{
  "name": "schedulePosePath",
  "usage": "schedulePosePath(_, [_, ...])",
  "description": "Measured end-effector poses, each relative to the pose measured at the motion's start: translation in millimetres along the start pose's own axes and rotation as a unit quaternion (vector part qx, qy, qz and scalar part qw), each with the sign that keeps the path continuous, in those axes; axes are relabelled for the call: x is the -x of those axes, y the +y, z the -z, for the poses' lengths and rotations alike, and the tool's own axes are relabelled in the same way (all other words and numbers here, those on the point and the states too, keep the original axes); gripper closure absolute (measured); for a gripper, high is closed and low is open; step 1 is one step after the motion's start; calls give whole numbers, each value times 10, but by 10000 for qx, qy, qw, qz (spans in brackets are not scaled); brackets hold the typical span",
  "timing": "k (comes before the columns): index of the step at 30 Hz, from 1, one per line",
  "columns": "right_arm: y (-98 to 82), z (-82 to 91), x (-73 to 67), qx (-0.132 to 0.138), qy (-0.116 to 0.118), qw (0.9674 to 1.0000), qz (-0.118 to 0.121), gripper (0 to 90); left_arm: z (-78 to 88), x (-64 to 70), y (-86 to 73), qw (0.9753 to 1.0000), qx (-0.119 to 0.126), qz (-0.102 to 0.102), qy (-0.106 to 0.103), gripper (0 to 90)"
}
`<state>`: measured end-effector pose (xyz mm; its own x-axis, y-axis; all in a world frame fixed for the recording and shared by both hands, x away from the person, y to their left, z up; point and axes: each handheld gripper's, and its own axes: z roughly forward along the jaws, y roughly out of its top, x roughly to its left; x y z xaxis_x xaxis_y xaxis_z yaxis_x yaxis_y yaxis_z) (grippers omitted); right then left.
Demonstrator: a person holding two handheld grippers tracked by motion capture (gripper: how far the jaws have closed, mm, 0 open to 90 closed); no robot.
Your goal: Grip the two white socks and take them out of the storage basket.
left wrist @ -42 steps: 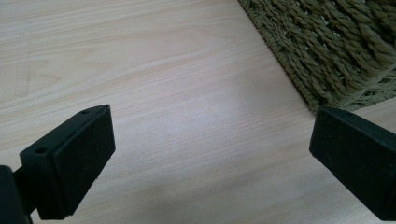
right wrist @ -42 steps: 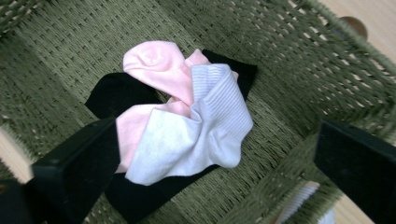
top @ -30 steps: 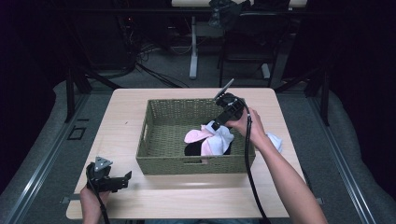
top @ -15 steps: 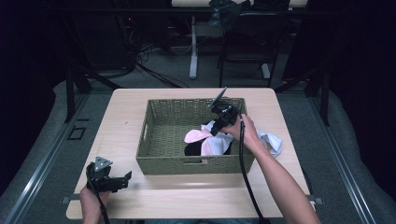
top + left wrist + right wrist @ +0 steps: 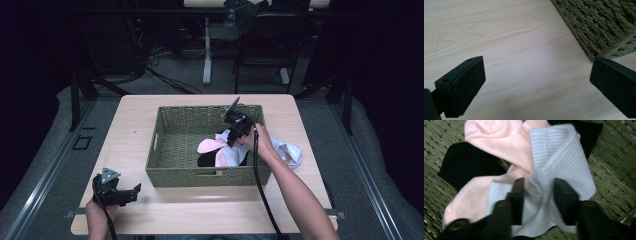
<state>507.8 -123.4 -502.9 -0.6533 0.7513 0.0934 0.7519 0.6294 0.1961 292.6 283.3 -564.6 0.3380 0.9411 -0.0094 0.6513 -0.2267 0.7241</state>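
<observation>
Your right claw (image 5: 537, 195) has just been closing on the soft white ribbed cloth (image 5: 559, 162) to lift it from the green woven basket (image 5: 170, 172).

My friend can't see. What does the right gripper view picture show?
The right gripper has a bunched fold of white cloth between its two black jaws, which have just been closing. Pink cloth and black cloth lie underneath, inside a green woven basket.

The high view looks forward and down from above the near edge of the table (image 5: 150, 115), taking in the whole top. The left gripper view sits low and close over its near-left corner, catching the basket (image 5: 604, 27) wall. The right gripper view looks closely down into that basket (image 5: 616, 180), which all three share.
</observation>
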Motion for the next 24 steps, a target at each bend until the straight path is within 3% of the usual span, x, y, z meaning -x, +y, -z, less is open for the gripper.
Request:
schedulePosePath(3, [-3,-17,6,-141,67,9999,-25,793,1,-5,0,10000,-12,-4,4,3])
schedulePosePath(4, [-14,-29,-2,-52,100,9999,-100,832,0,-4,1,10000,-17,-5,-2,3])
schedulePosePath(8, [-21,56,-3,-135,122,9998,-19,849,-3,-4,2,10000,-18,-7,-3,3])
schedulePosePath(12, [-52,218,-14,132,87,9999,6,851,2,-5,6,10000,-42,-24,2,3])
schedulePosePath(24, [-98,822,-76,491,-136,9982,310,852,-17,2,20,10000,-59,-14,32,3])
